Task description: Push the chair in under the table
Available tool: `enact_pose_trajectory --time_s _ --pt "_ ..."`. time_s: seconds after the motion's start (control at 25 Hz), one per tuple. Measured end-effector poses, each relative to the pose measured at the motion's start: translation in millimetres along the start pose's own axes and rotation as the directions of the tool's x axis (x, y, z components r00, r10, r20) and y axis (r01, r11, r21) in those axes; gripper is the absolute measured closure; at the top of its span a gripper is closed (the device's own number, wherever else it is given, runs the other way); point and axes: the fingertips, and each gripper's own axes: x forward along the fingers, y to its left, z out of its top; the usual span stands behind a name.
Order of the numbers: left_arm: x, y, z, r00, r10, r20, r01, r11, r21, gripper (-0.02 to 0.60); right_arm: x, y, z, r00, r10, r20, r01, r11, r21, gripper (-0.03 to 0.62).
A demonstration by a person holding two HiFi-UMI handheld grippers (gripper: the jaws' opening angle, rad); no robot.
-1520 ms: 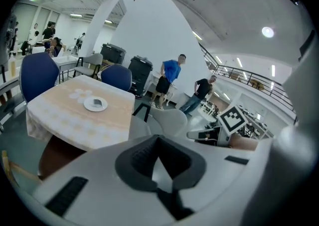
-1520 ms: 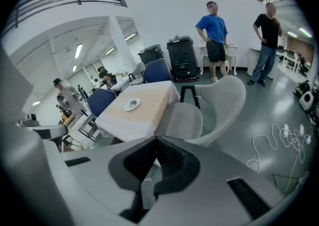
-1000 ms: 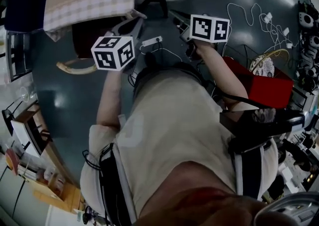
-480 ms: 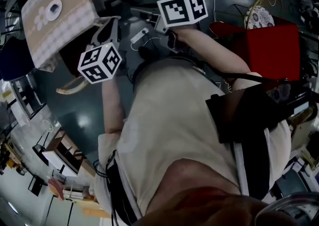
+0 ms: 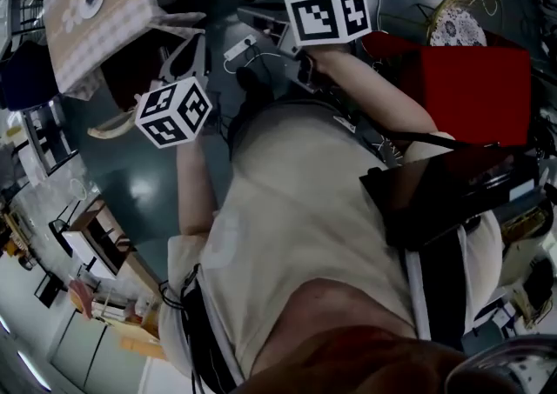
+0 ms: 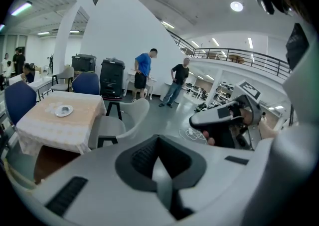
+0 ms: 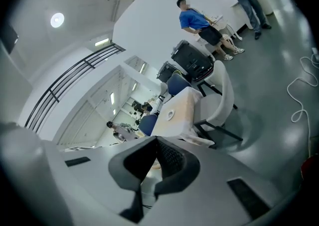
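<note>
1. The floor is dark, smooth and shiny, and spots of light gleam on it.
2. A big white wall curves up to a white ceiling.
3. A round lamp and a long lamp shine up there.
4. A balcony with a dark railing runs along the upper level.
5. Blue chairs stand far back, next to a tall black machine.
6. A person in a blue top and a person in a black top stand far off.
7. White cables lie in loops on the floor.
8. A big red box stands on the floor.
9. Wooden shelves stand at the side of the room.
</note>
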Motion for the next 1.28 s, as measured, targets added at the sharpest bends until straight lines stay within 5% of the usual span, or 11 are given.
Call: enact_pose_trajectory --time_s 0.32,0.56,0.92,1.28 --pt "-16 -29 -32 0.998 0.029 -0.059 -0.027 0.999 0.036 0.574 -8 4 -35 0.994 0.080 -0.076 -0.085 0.994 -0.064 0.582" --pt "-34 -22 -26 1.000 0.030 -0.002 -0.030 1.000 0.007 0.574 -2 15 -58 0.992 0.081 -0.101 -0.086 0.995 -0.049 0.582" --pt "-92 23 4 0.989 0.022 0.143 -0.026 0.999 0.023 0.574 29 57 -74 0.996 0.039 -0.079 -0.047 0.994 -0.098 0.582" --pt "-136 86 -16 0.987 -0.047 0.154 0.042 0.998 0.038 0.574 77 102 -114 0.998 -0.034 -0.056 0.028 0.995 -0.099 0.582"
